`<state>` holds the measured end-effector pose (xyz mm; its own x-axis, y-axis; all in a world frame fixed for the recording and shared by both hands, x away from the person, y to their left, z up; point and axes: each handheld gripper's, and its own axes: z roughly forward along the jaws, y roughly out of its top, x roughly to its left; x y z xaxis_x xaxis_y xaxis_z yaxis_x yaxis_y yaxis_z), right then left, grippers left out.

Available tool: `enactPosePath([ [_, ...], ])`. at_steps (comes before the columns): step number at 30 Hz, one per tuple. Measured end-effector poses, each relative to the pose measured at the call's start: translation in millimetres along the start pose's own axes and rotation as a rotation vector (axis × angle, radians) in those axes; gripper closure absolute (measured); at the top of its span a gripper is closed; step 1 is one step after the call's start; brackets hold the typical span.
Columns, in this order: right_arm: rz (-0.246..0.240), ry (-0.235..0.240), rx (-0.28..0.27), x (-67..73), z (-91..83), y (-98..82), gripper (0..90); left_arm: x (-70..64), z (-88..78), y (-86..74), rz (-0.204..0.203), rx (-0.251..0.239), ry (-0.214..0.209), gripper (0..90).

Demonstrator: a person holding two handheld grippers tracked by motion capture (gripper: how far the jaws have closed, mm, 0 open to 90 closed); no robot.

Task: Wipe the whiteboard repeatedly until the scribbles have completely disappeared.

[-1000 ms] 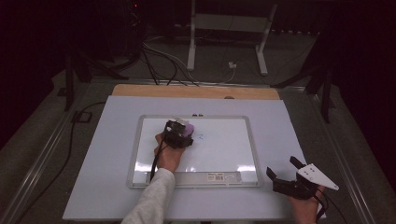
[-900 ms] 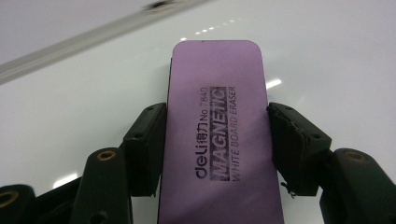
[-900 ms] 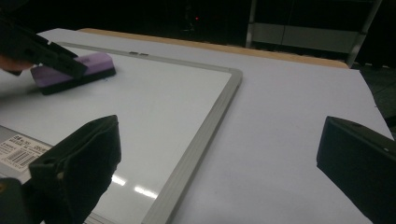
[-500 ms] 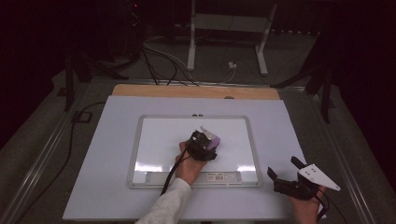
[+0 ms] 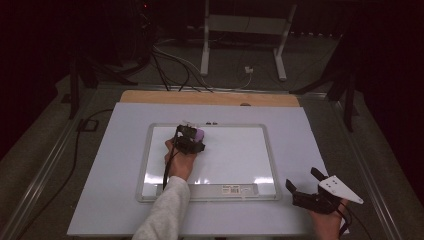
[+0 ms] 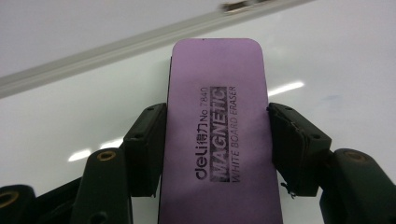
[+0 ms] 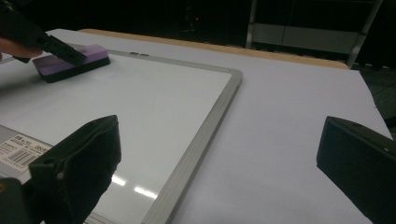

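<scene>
Left tongs (image 6: 217, 140): clenched on the purple magnetic whiteboard eraser (image 6: 218, 135); your pads press both long sides, roughly at mid-length.
Eraser position: between your left jaws, face down on the whiteboard (image 5: 235, 155), close to the far frame rail (image 6: 84, 70) ahead of the tips. In the high view the left tongs (image 5: 192, 140) sit over the board's upper left part.
Right tongs (image 7: 217, 154): released, jaws wide apart, nothing between them; in the high view they (image 5: 307, 187) hang just off the board's near right corner, over the white counter (image 5: 310, 130).
Board surface: reads clean around the eraser; only a faint smudge is visible to the right of your left jaw. Judgement: little ink is left to clear.
Risk 1, rail strike: the rail lies just ahead of the eraser. Push on and its front edge will likely hit the frame and twist in your grip.
Risk 2, slip: the casing is smooth and held by its sides only. Heavy downward pressure could let it pivot or slide out between the pads.
Risk 3, board shift: nothing is seen pinning the board to the counter and your right tongs are clear of it. A hard sideways stroke may drag the board along.
Risk 4, tilt: lift the heel of the eraser and only one edge wipes, leaving streaks.
Risk 5, cable: the left cable (image 5: 167, 167) trails back across the board beside your hand (image 5: 181, 162); it could snag the near frame.
</scene>
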<state>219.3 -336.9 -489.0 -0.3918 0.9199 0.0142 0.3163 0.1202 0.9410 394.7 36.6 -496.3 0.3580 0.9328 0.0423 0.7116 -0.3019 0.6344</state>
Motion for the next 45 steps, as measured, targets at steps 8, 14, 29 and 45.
enactPosePath([
  [8,0.0,0.0,-0.001,-0.6,-0.4,-0.1,0.0,-60.2,-6.7,-2.3,0.168,-0.006,-0.164,41.7],
  [14,-0.001,0.0,0.001,-0.1,0.0,0.0,0.0,-76.8,-9.9,-5.1,0.233,-0.014,-0.22,41.7],
  [29,0.003,-0.002,0.0,-1.5,-0.9,-0.3,0.0,5.4,2.4,4.5,0.002,0.018,-0.003,41.7],
  [45,-0.001,0.005,0.004,0.4,0.8,-0.4,0.1,-84.6,-13.7,-10.5,0.262,-0.029,-0.212,41.6],
])
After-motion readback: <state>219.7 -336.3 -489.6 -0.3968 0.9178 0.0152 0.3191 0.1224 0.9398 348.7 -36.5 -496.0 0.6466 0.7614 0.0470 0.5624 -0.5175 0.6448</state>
